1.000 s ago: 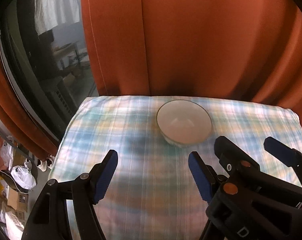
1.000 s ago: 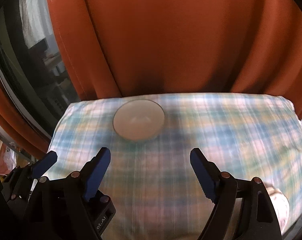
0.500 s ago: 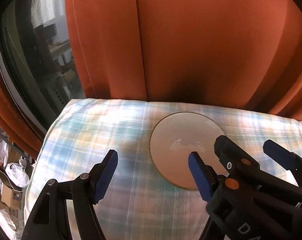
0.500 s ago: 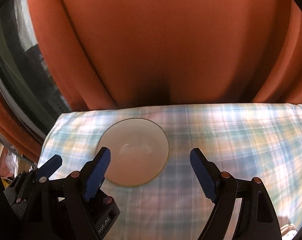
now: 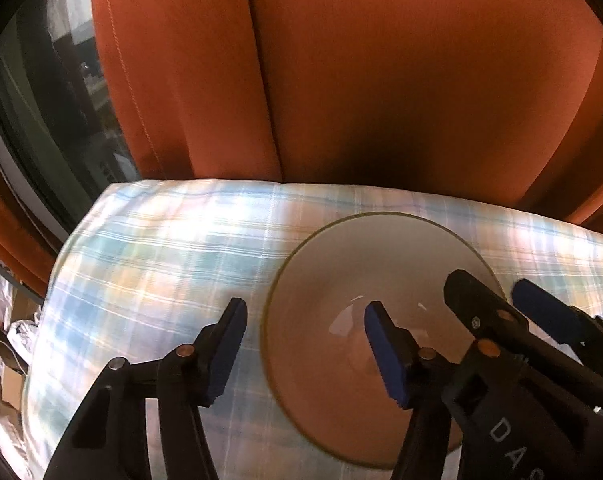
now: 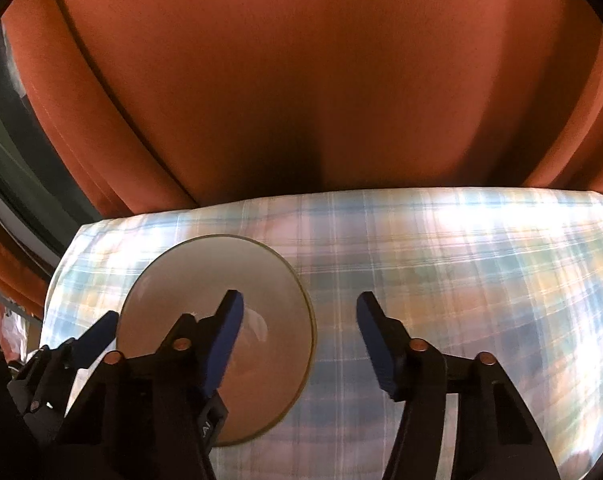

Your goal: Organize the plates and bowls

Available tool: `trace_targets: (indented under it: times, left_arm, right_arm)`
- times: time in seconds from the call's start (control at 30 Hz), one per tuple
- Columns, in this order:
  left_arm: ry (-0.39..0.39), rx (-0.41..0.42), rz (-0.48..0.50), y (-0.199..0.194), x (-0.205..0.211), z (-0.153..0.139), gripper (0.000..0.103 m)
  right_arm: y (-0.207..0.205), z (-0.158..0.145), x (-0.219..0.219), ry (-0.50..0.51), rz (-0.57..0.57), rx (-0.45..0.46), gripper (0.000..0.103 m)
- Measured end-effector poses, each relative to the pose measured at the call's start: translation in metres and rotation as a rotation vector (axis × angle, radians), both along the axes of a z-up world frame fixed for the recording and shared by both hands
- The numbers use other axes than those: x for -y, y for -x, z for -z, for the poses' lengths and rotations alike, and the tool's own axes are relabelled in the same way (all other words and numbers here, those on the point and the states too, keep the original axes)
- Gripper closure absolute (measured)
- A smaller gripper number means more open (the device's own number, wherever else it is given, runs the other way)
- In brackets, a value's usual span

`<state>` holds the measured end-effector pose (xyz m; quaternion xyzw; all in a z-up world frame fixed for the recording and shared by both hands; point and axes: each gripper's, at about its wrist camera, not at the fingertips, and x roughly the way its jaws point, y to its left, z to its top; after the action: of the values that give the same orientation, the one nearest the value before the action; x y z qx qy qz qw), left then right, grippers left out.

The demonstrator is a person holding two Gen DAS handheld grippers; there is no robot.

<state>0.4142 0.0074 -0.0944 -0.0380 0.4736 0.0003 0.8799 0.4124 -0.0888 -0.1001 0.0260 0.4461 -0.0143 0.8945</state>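
A white bowl [image 5: 381,280] is sitting on the plaid cloth [image 5: 161,264], filling the lower right of the left wrist view and the lower left of the right wrist view. The left gripper [image 5: 305,348] is hanging spread wide, grasping nothing, its right finger over the bowl. The right gripper [image 6: 299,340] is likewise gaping and unladen, straddling the bowl's right rim. An orange curtain [image 6: 321,80] is hanging behind.

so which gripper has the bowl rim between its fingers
Both. The left gripper straddles the bowl's left rim; the right gripper straddles its right.
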Motion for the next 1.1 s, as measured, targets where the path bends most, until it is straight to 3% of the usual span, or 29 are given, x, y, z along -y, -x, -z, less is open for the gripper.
trace_targets:
  times: [0.03,0.1,0.2,0.27,0.8,1.1]
  left_arm:
    - [-0.007,0.001,-0.002,-0.001,0.001,0.001,0.057]
    - [-0.033,0.001,-0.006,-0.003,0.002,0.004,0.060]
    - [-0.022,-0.018,0.002,-0.007,0.003,0.009,0.066]
    - [-0.021,-0.022,0.001,-0.007,0.002,0.010,0.069]
    - [-0.008,-0.062,-0.011,-0.003,-0.005,0.004,0.072]
    - [0.003,-0.032,-0.010,0.009,-0.012,-0.021,0.072]
  right_arm:
    - [-0.002,0.001,0.001,-0.005,-0.005,-0.003,0.049]
    - [-0.005,0.006,0.003,-0.006,0.000,-0.010,0.064]
    - [-0.011,0.015,0.006,-0.034,0.006,-0.042,0.069]
    - [-0.013,0.018,0.006,-0.041,0.003,-0.051,0.081]
    - [-0.011,0.016,0.004,-0.058,0.018,-0.064,0.082]
    - [-0.004,-0.004,-0.002,-0.044,0.014,-0.044,0.082]
